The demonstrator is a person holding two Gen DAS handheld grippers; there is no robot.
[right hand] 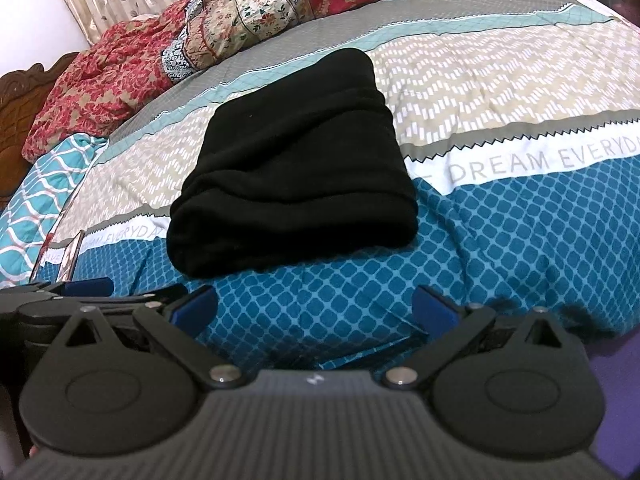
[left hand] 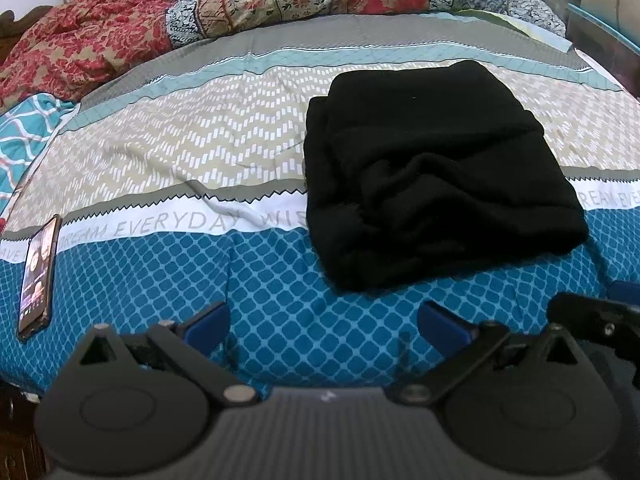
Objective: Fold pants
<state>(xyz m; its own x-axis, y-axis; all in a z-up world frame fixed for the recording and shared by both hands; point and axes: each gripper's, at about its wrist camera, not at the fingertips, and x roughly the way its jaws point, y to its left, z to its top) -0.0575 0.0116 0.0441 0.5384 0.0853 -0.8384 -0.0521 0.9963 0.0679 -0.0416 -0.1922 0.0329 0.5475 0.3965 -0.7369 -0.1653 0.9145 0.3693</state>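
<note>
The black pants (left hand: pixel 436 176) lie folded into a thick, roughly square bundle on the patterned bedspread (left hand: pixel 200 152). In the right wrist view the same pants (right hand: pixel 296 168) sit just ahead of centre. My left gripper (left hand: pixel 322 322) hovers near the bed's front edge, short of the bundle, open with nothing between its blue pads (left hand: pixel 210 320). My right gripper (right hand: pixel 316 306) is also open and empty, held back from the bundle's near edge. Part of the right gripper (left hand: pixel 592 316) shows at the right edge of the left wrist view, and the left gripper (right hand: pixel 80 292) at the left of the right wrist view.
A phone (left hand: pixel 38 276) with a lit screen lies on the bedspread at the left. A crumpled floral quilt (left hand: pixel 240 4) is heaped along the far side of the bed. A teal patterned pillow (left hand: pixel 24 136) sits at the far left. A wooden headboard (right hand: pixel 16 108) stands at the left.
</note>
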